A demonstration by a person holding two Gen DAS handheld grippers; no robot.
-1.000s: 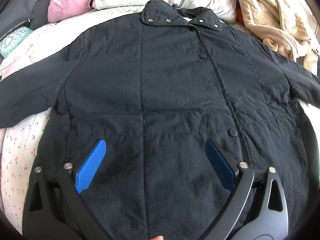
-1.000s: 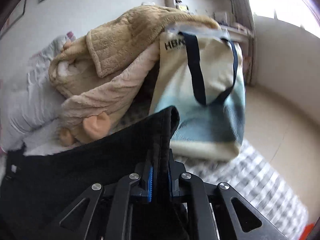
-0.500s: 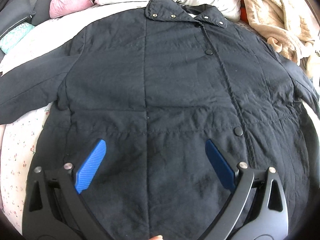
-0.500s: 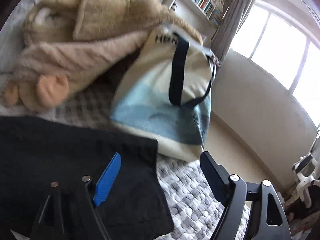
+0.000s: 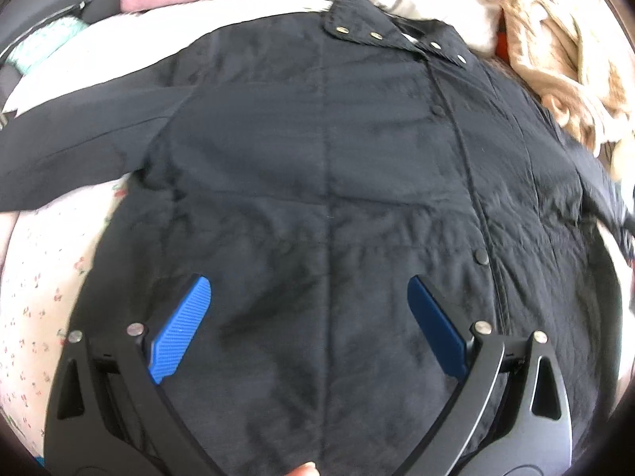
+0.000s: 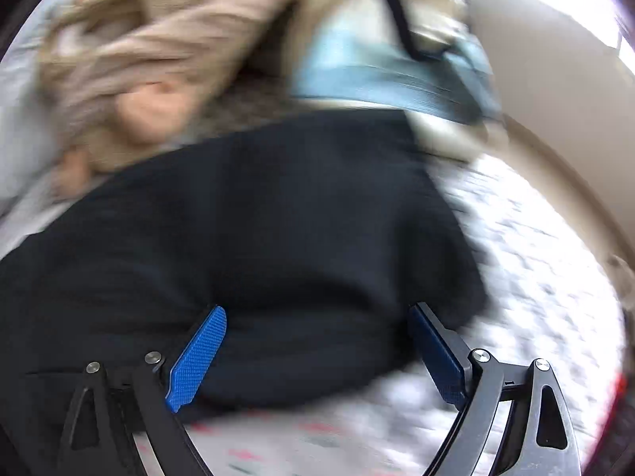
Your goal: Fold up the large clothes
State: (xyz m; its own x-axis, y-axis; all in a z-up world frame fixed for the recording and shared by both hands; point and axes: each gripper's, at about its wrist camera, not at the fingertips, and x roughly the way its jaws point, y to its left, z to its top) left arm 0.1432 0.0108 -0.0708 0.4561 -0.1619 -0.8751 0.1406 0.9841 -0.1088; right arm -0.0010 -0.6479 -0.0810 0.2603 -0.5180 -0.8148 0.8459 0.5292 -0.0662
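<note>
**Sleeve let go, coat spread for folding**

We see the black coat (image 5: 325, 182) flat on the bed (image 5: 43, 309). Our right gripper (image 6: 317, 353) has just been opening over its sleeve (image 6: 301, 214) (nothing pinched); left gripper (image 5: 309, 329) gapes, empty.

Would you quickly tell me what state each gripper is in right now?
Left gripper: open, holding nothing, above the black jacket.
Right gripper: open, jaws just opened; jacket sleeve lies between them, not gripped.
</note>
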